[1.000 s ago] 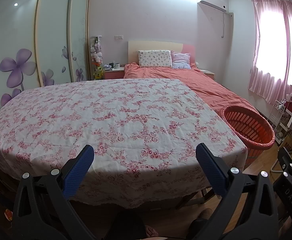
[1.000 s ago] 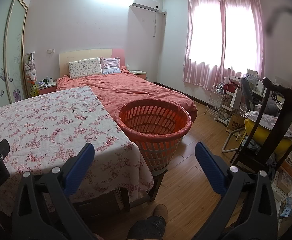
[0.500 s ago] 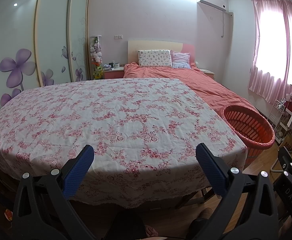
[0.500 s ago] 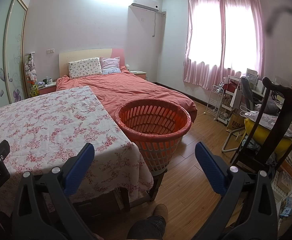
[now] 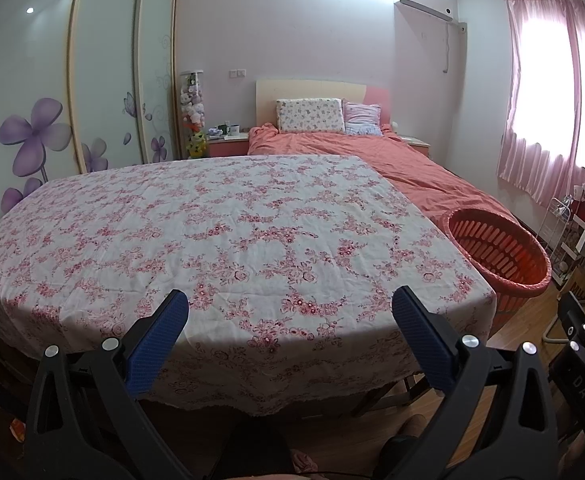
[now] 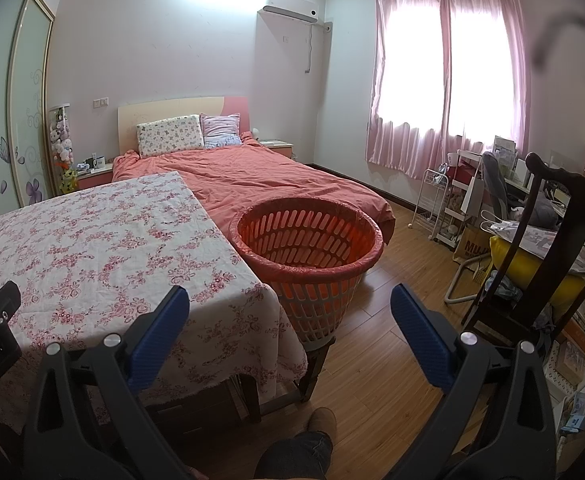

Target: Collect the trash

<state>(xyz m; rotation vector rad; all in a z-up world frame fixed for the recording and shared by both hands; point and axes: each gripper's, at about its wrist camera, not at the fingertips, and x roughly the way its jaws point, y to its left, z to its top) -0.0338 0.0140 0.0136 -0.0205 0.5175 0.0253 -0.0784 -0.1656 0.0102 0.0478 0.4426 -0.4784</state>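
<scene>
— While both tools hover short of the table [image 5: 252, 240], how do the grippers stand?

— The left gripper [image 5: 290, 308] is released, its blue pads spread wide with nothing between them, above the near edge of the floral tablecloth [image 6: 92, 240]. The right gripper [image 6: 290, 304] is likewise spread and empty, over the table's corner and the wooden floor [image 6: 392, 300].

— Where is the orange basket [image 6: 312, 240]?

— In the right wrist view it sits at twelve o'clock from the gripper, just beside the table's corner, raised on a low stand, with the bed [image 6: 252, 176] behind it. From the left wrist view it shows at about two o'clock [image 5: 500, 256].

— Any trash on the cloth?

— I cannot pick out any piece of trash in either view.
</scene>
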